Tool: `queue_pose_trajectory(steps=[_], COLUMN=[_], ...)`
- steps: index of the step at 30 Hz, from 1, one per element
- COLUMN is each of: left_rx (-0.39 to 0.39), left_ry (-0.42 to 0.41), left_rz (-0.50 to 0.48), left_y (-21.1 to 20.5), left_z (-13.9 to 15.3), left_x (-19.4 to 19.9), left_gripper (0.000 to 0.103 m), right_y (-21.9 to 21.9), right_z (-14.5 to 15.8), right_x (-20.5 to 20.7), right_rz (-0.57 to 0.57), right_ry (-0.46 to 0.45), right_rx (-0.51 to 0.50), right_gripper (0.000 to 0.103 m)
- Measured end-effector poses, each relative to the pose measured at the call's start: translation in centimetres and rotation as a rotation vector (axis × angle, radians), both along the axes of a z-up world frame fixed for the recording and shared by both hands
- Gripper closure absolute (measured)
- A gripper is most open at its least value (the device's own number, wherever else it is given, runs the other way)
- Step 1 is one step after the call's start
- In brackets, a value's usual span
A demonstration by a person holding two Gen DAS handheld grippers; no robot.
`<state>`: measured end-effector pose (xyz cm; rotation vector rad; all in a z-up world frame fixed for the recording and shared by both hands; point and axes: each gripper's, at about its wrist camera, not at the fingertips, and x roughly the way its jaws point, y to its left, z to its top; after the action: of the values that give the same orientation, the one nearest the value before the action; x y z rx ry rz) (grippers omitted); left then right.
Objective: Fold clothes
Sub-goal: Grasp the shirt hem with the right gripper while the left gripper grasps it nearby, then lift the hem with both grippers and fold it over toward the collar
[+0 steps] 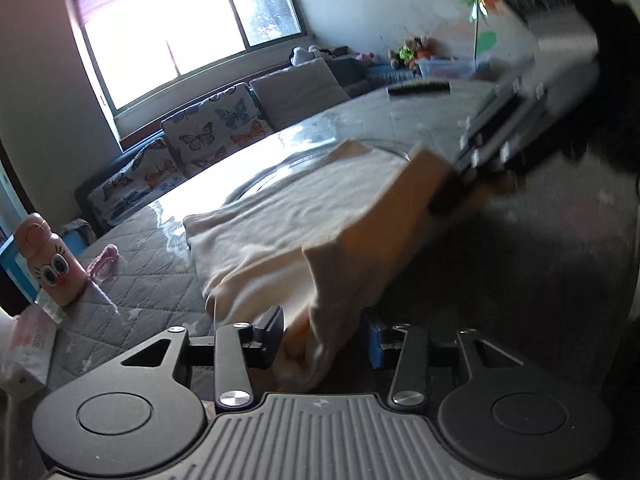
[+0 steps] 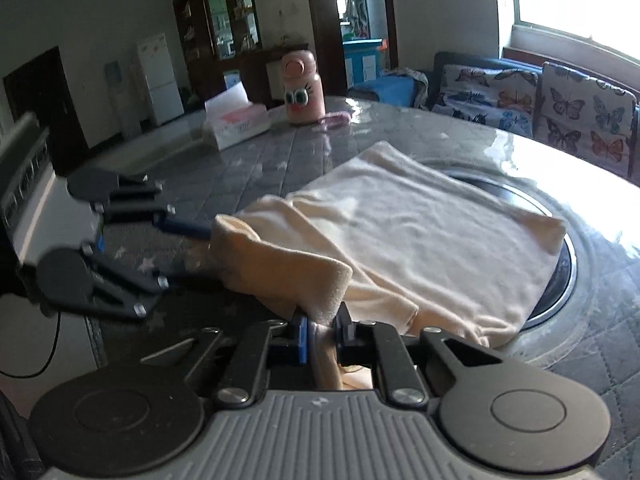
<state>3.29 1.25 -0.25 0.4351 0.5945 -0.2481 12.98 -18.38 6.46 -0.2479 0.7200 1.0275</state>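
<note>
Two grippers are clamped on one cream garment (image 2: pixel 420 232).
Its near edge is pinched by the left gripper (image 1: pixel 320 340) and the right gripper (image 2: pixel 322 330).

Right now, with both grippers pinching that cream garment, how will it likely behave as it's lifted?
Likely floppy: the cream garment sags between the left gripper and the right gripper. Probably light, since small pinches raise its edge. Its soft, fuzzy-looking surface suggests it won't slip easily.
</note>
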Motion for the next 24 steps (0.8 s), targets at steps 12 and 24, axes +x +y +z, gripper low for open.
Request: queue_pose_trajectory(steps=[12,24], left_rx=[0.011,-0.101], left_ry=[-0.019,-0.007], left_rz=[-0.038,-0.07], left_y=[0.0,-0.1], left_z=[1.4,5.9], left_x=[-3.1,-7.8], left_gripper=[0.093,0.093], right_y=[-0.8,-4.8], right_z=[2.1,6.6], right_x=[-1.9,-6.5], right_rz=[-0.007,0.06], right_ry=[-0.055,-0.019], right_rx=[0.052,0.096], right_gripper=[0.094,0.094])
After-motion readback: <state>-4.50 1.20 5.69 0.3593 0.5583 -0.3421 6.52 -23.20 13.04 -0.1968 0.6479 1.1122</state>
